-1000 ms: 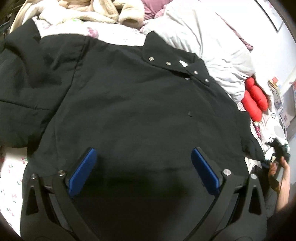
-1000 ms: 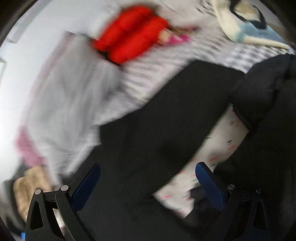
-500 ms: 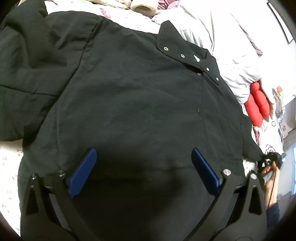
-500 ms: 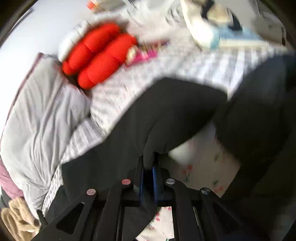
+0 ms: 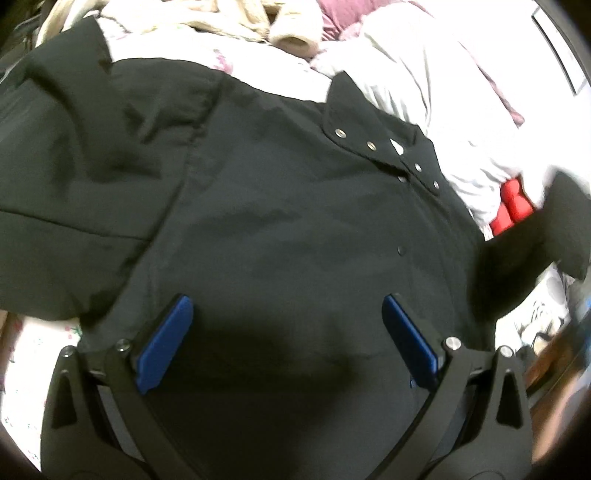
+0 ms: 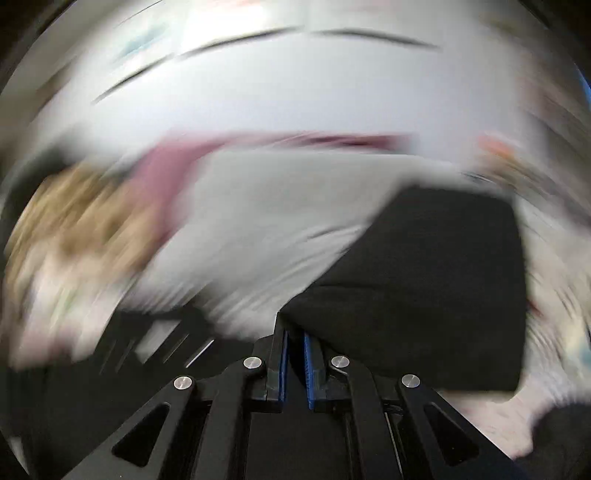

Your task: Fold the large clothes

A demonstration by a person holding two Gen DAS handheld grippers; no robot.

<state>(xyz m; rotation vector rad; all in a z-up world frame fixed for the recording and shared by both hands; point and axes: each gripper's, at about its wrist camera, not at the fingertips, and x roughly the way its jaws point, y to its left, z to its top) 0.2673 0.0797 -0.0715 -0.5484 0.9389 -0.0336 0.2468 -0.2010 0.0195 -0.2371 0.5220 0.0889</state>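
Note:
A large black snap-button jacket (image 5: 288, 221) lies spread front-up on a bed, collar at the far side. My left gripper (image 5: 288, 328) is open and empty, hovering over the jacket's lower front. My right gripper (image 6: 294, 343) is shut on the jacket's right sleeve (image 6: 436, 295) and holds it lifted off the bed. That raised sleeve also shows at the right edge of the left wrist view (image 5: 535, 251). The right wrist view is heavily blurred.
A grey-white duvet (image 5: 443, 96) and a pink pillow (image 5: 343, 14) lie beyond the collar. A beige fleece garment (image 5: 207, 22) sits at the far left. A red plush item (image 5: 511, 210) lies right of the jacket. The floral bedsheet (image 5: 22, 350) shows at the left.
My right gripper closed on the sleeve and has swung it up off the bed, towards the jacket body. My left gripper has stayed open over the jacket, shifting slightly.

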